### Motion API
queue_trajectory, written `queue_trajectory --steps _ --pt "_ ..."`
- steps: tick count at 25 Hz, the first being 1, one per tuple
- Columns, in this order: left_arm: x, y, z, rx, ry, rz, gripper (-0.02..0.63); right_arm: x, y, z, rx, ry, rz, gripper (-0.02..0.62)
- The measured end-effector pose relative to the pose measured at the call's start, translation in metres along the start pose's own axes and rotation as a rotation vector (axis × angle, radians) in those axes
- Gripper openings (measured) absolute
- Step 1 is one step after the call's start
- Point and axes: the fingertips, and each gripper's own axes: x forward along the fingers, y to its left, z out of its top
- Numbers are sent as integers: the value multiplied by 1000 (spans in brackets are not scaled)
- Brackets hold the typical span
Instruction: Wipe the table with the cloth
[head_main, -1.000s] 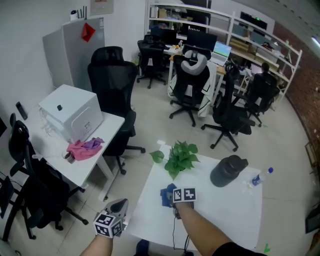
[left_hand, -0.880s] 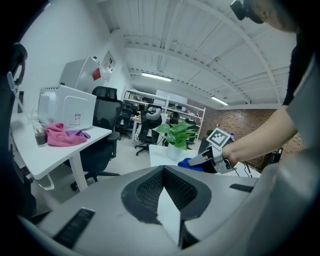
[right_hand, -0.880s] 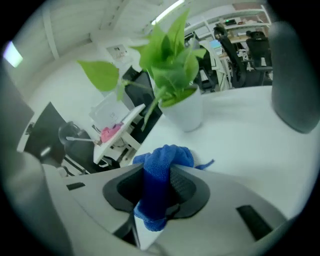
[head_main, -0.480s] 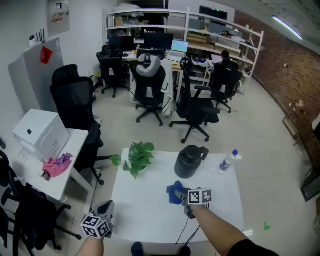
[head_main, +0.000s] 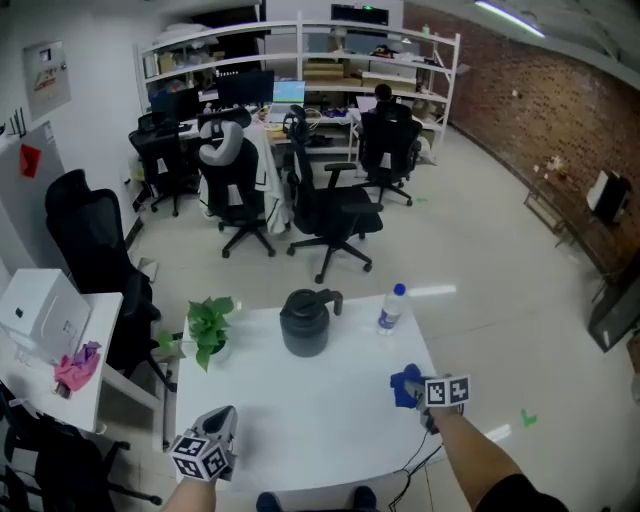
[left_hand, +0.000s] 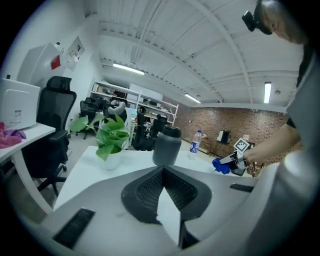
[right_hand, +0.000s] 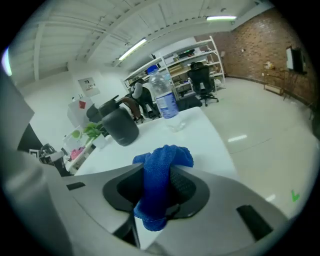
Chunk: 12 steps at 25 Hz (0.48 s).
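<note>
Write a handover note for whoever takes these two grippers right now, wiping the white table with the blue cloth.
Right gripper: shut on the crumpled blue cloth, at the white table's right edge.
Left gripper: shut, empty, by the near left corner.
Along the table's far side: potted green plant, dark grey jug, clear plastic water bottle.
Done: cloth is in hand; how much is wiped cannot be told.
Left: wipe the tabletop, probably working round those three things.

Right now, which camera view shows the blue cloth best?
The right gripper view: the blue cloth sits large, pinched between the right tongs. The head view shows it small; the left gripper view, only a distant blue patch.
</note>
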Motion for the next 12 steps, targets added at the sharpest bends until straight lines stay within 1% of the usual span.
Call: queue_trajectory --steps 3,6,8,9,12 --pt "27 -29 -6 -2 20 -33 -2 -29 -61 -19 -39 46 -85 124" --pt "48 -55 -12 9 46 -75 -3 -50 -100 -53 -77 115 -148 124" --pt "59 -69 -15 20 64 -100 -2 -57 -114 -73 -117 149 -173 124" --pt "63 -75 -17 26 73 -110 -3 -58 -117 -79 -125 146 -176 126" --pt "71 -86 -21 36 91 -130 -3 -57 -117 -81 -131 127 -173 128"
